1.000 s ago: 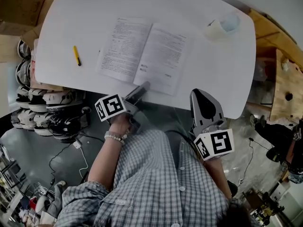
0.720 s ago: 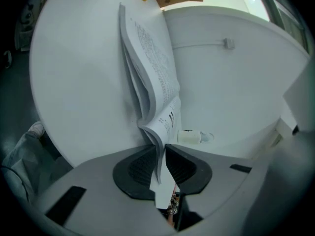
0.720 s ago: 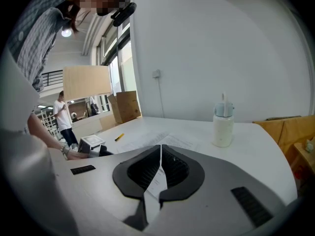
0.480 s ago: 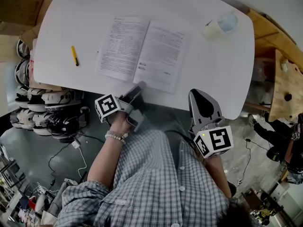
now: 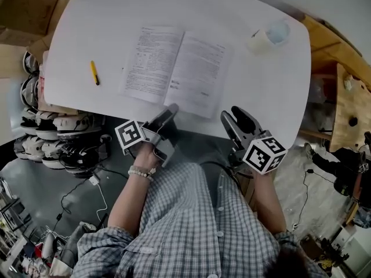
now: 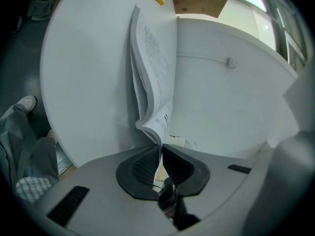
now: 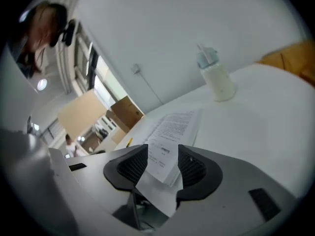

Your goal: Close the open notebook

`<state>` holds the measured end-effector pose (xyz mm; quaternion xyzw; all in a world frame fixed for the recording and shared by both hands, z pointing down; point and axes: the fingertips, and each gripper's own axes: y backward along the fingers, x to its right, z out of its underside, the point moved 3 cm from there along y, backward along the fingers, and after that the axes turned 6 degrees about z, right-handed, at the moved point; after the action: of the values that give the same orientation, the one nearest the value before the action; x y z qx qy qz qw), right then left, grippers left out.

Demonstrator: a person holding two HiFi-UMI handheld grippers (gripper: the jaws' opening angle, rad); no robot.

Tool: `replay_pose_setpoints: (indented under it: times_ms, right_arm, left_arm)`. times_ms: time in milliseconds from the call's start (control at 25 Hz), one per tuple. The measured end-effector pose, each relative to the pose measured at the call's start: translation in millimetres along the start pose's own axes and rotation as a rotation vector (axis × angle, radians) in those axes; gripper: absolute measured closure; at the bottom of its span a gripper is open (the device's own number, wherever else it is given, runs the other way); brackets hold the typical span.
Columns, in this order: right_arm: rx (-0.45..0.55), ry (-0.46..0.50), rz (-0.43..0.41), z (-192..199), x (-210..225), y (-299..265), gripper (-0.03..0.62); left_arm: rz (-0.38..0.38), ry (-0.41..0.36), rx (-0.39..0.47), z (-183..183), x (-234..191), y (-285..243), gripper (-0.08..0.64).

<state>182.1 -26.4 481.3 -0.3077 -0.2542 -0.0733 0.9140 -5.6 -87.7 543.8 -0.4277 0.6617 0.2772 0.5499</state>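
Step in hand, judged from the grip: securing the page edge before the fold. Left gripper (image 6: 161, 149) has just been closing its jaws and now pinches the near edge of the notebook (image 5: 174, 68) close to the spine. A thin sheet stands between the pads, and the leaves just beyond them bow upward.

Right gripper (image 5: 233, 116) has just been opening its jaws. They stand spread, with neither pad pressing on paper. The right gripper view shows the near right corner of the notebook in the gap, but it does not settle whether that corner lies between the jaws or merely ahead of them. The head view places this gripper at the edge of the table (image 5: 104, 16), just beside that corner.

Notebook position: open, print side up, mid-table, with its near edge toward the person.

Next move, as a judgement:
- Keep the pinch firm.
- Raise the held leaves and swing them in an arc over the spine onto the opposite half.
- Use the right gripper to steady the lower half if it slides.
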Motion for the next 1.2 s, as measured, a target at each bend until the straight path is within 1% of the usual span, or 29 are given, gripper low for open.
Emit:
replay_pose_setpoints:
  times_ms: [40,80,280,440,560,640,760,880,960,1040,1080,1200]
  right_arm:
    - [-0.003,-0.081,-0.013,3.2,5.6,-3.7,0.419]
    - [-0.012,-0.138,-0.022,7.1,10.0,-7.4,0.409]
    - [-0.077,-0.313,-0.088,30.1,15.2,-19.9,0.385]
    - [-0.118,-0.435,-0.142,49.0,15.2,-26.8,0.383]
    - [-0.133,-0.454,-0.196,48.5,6.0,-36.0,0.383]
    - [-0.143,-0.474,-0.212,49.0,3.3,-42.3,0.383]
    - [-0.127,-0.482,-0.271,42.4,-3.7,-51.2,0.383]
    - [-0.123,-0.48,-0.275,38.5,-6.0,-54.4,0.385]
    - [-0.104,-0.501,-0.263,38.0,-2.4,-51.6,0.393]
    - [-0.069,-0.532,-0.246,35.5,2.3,-47.1,0.507]
    - [-0.051,-0.539,-0.241,33.3,2.7,-45.0,0.525]
    - [-0.009,-0.536,-0.231,26.1,-0.2,-41.0,0.546]
  left_arm:
    - [0.007,0.004,0.001,0.2,2.6,0.0,0.531]
    - [0.015,0.009,0.003,0.3,5.3,0.5,0.532]
    - [0.06,0.032,0.02,0.9,17.7,2.7,0.534]
    - [0.084,0.043,0.022,1.9,25.2,3.9,0.535]
    - [0.101,0.049,0.022,0.9,29.6,3.8,0.535]
    - [0.112,0.057,0.024,0.4,31.3,3.8,0.537]
    - [0.112,0.07,0.023,0.6,30.0,3.8,0.537]
    - [0.102,0.068,0.017,-0.6,28.8,4.3,0.537]
    - [0.092,0.068,0.017,-2.3,27.1,6.1,0.535]
    - [0.068,0.067,0.014,-3.6,22.9,7.2,0.535]
    - [0.049,0.062,0.011,-4.1,19.5,7.6,0.535]
    - [-0.017,0.049,0.0,-5.6,7.1,7.6,0.535]
